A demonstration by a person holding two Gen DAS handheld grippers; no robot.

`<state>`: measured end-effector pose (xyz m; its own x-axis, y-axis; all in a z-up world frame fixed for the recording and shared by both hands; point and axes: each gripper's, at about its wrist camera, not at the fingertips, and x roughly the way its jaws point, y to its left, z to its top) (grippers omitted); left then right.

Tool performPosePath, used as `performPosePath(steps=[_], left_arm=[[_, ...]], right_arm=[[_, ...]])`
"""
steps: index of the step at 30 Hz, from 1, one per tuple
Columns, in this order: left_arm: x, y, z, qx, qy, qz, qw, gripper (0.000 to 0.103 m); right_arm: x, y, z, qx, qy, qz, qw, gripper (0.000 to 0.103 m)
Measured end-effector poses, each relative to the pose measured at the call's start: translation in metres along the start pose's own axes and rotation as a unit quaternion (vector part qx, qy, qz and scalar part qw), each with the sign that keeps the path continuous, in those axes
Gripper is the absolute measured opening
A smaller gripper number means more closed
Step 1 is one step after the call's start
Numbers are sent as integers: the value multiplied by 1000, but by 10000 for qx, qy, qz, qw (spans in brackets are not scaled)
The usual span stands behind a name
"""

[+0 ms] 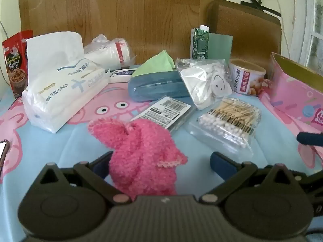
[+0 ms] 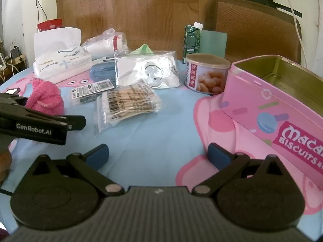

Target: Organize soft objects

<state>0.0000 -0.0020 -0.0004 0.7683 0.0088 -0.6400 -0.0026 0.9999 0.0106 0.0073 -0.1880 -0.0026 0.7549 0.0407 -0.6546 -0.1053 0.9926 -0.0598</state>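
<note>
Both tools (image 1: 159,161) (image 2: 158,155) tilted down, agape

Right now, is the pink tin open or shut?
Open. The pink tin has no lid on, and its bare gold inside shows in the right wrist view.

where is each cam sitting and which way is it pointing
Left wrist: sits on the left tongs, tilted down at the pink fluffy sock between its open blue pads.
Right wrist: sits on the right tongs, tilted down at bare tablecloth, pink biscuit tin to its right; the left tongs show at its left edge.
Shared: sock, cotton swab bag, tissue pack.
</note>
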Motion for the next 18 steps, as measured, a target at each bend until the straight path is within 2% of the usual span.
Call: performPosePath(steps=[2,7,8,9,13,16,18], left_arm=[[0,1,0,44,19,-20,10000,103],[-9,19,3,177,98,-523,9984,101],[-11,25,7,46,141,-604,9981,93],[-13,29,11,-26,136,-740,9972,90],[-13,29,35,-141,15,-1381,9903,88],[7,21,50,-220,242,-1907,9811,81],[23,16,56,-354,467,-1973,9786,73]], right_arm=[[0,0,0,1,17,-5,10000,103],[-2,-5,2,44,-35,175,9998,103],[-2,-5,3,27,-46,213,9998,103],[-2,-2,5,-30,-54,229,9997,103],[3,9,16,-395,-128,423,9982,103],[13,19,29,-745,-149,573,9955,100],[24,23,33,-901,-59,569,9943,99]])
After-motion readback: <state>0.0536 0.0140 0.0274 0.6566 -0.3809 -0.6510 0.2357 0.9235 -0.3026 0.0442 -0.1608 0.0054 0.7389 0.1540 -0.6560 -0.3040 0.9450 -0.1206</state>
